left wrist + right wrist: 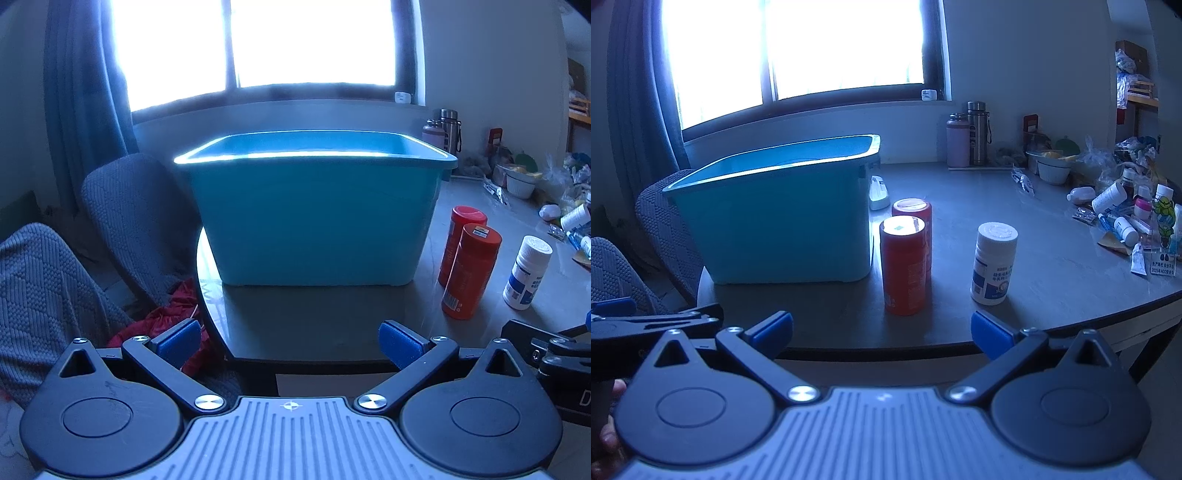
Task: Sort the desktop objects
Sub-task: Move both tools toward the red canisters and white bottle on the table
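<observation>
Left wrist view. Left gripper (290,341) spread wide, blue pads (177,341) apart, nothing between them, held short of the table edge (314,360). Straight ahead, well beyond the fingertips: teal plastic bin (317,218), open-topped, interior hidden by its near wall. Ahead and right of the claw: two red cylindrical canisters (469,271), one just behind the other, possibly touching; further right, a white pill bottle (526,273) with blue label. Far right, a heap of packets and small bottles (570,218). Below left, off the table: grey knitted chair covers (136,218) and red cloth (166,321).

Likely trouble: hard to judge the bin's depth, so a release too far above it could bounce an item out; a push against the near wall could slide the bin toward the rounded edge at left.

Right wrist view. Right gripper (882,330) likewise fully open and empty, just short of the table edge (1071,330). Dead ahead and near: front red canister (905,266), second red canister (913,210) close behind it. Ahead and slightly right: pill bottle (993,264), standing apart. Ahead left: bin (783,225), a white device (879,192) beside its far corner.

Probable risks: tall, narrow, smooth canisters, so an off-centre or high pinch may tip the front one into its neighbour and roll both toward the edge; strong window glare hides labels, inviting a wrong sort; left gripper (657,321) close at left, so a swing toward the bin could clash.
</observation>
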`<control>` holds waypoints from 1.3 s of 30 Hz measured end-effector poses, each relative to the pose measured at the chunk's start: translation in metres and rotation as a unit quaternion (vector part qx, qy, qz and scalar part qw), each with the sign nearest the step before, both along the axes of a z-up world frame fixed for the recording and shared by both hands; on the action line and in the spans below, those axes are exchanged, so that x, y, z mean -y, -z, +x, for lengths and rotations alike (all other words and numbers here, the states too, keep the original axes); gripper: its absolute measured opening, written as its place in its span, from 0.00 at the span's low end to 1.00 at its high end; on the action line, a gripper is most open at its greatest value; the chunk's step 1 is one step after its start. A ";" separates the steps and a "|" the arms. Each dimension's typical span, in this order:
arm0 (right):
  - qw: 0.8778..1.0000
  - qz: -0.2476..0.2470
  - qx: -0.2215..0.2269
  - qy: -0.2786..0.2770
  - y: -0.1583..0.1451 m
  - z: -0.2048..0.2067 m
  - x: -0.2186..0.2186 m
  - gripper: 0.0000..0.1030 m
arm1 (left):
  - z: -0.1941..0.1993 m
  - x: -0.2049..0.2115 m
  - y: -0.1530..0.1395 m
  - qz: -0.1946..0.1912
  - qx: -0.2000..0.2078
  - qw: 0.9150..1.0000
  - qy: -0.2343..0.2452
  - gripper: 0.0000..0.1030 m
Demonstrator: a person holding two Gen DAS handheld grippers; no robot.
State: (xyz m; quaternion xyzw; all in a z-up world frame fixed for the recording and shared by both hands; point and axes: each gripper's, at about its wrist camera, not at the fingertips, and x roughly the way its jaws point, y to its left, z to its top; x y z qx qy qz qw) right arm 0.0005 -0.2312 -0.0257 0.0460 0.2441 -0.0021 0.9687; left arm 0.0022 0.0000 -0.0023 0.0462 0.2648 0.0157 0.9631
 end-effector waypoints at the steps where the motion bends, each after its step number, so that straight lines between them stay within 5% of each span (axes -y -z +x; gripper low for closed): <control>1: 1.000 0.001 0.000 0.000 0.001 0.000 0.000 1.00 | 0.001 0.000 0.001 -0.004 -0.001 1.000 -0.001 1.00; 13: 1.000 0.005 0.018 0.003 0.027 -0.005 0.006 1.00 | 0.000 0.010 0.031 -0.017 0.009 1.000 0.011 1.00; 39: 0.996 0.014 0.022 0.085 0.034 -0.006 0.070 1.00 | 0.036 0.084 0.037 -0.037 0.024 0.996 0.083 1.00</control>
